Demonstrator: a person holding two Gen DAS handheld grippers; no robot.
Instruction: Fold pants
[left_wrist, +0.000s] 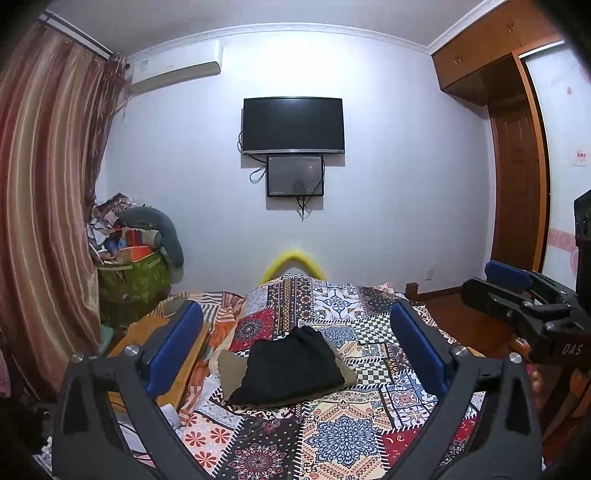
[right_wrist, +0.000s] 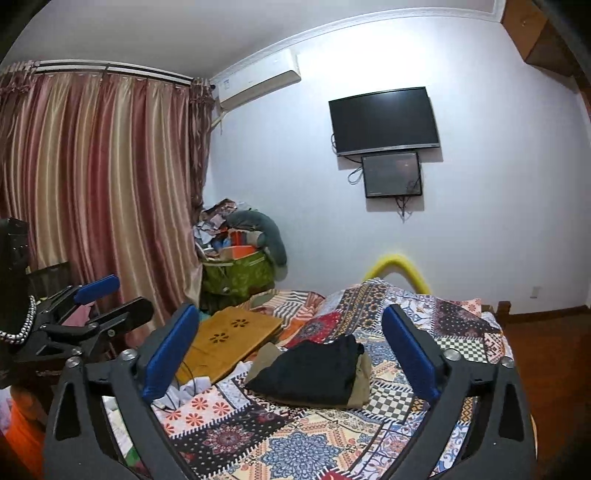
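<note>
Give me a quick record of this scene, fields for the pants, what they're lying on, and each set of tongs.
pants: black pants folded into a compact stack, over a khaki garment
surface: patchwork bedspread
left tongs: open, holding nothing
right tongs: open, holding nothing
nearby: wooden lap desk to the left of the stack

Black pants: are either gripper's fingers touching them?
Apart. In the left wrist view the black pants lie folded on the bedspread, beyond both open grippers.
</note>
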